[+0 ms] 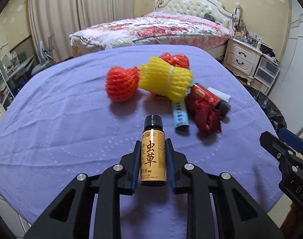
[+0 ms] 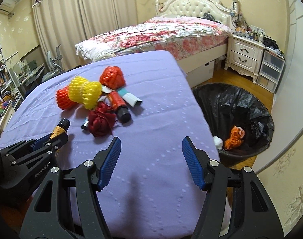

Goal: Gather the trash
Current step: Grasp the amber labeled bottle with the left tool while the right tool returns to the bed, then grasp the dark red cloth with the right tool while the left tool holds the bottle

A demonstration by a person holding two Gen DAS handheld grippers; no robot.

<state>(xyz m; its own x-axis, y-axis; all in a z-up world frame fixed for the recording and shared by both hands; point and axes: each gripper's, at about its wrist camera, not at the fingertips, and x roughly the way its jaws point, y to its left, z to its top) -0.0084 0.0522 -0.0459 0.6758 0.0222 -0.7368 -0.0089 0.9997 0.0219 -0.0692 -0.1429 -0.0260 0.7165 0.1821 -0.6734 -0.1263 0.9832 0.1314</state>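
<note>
Bottle, amber-labelled, clamped between left gripper pads near the tabletop's front edge. Right view: right gripper half-wide, empty, above the tabletop's right edge; black-lined bin beside it.

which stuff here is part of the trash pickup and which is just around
Job:
- small bottle in the left gripper
- yellow foam net, orange foam nets, red cloth wad, red tube on the purple cover
- black-lined bin
- right gripper, open

Just around:
- bed
- nightstand
</note>
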